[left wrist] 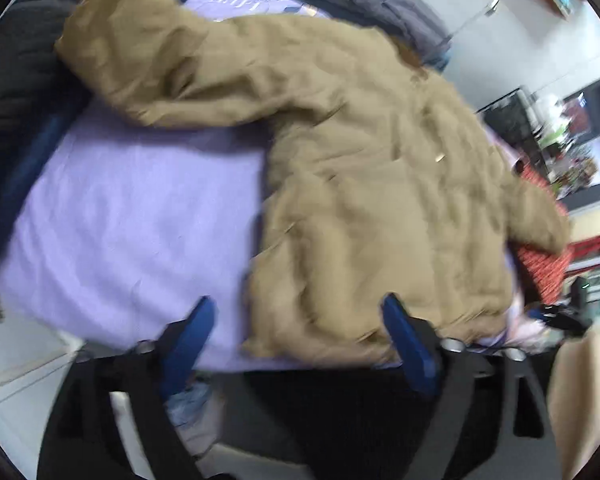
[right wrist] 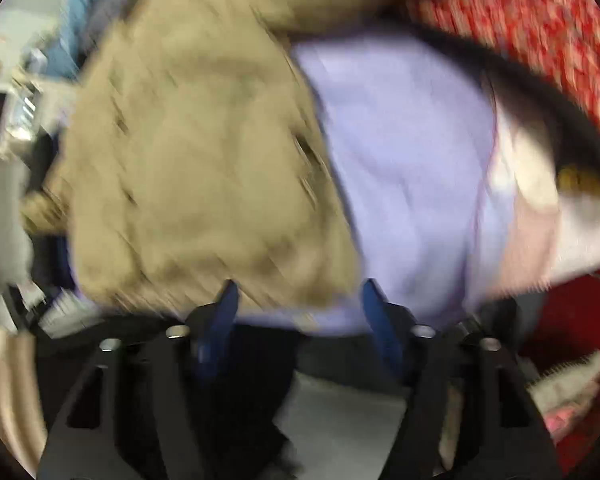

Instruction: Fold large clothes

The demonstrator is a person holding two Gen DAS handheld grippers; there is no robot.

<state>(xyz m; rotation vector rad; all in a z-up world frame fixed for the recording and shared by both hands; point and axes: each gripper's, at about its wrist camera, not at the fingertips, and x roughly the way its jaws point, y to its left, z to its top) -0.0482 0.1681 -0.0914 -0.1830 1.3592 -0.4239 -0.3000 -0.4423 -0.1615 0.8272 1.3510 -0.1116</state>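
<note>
Here my left gripper (left wrist: pixel 300 312) and right gripper (right wrist: pixel 298 294) both hover with jaws spread wide and nothing between them, near the hem of the tan jacket (left wrist: pixel 380 184). It lies flat on a lilac sheet (left wrist: pixel 120 220), one sleeve (left wrist: pixel 140 68) stretched out sideways.

tan jacket (left wrist: pixel 372 184), lavender sheet (left wrist: pixel 132 216), fingers (left wrist: pixel 408 340) apart

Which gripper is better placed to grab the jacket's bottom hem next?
Left, probably: the left gripper is open with the tan jacket hem between its fingers. The right gripper mostly faces lavender sheet.
</note>
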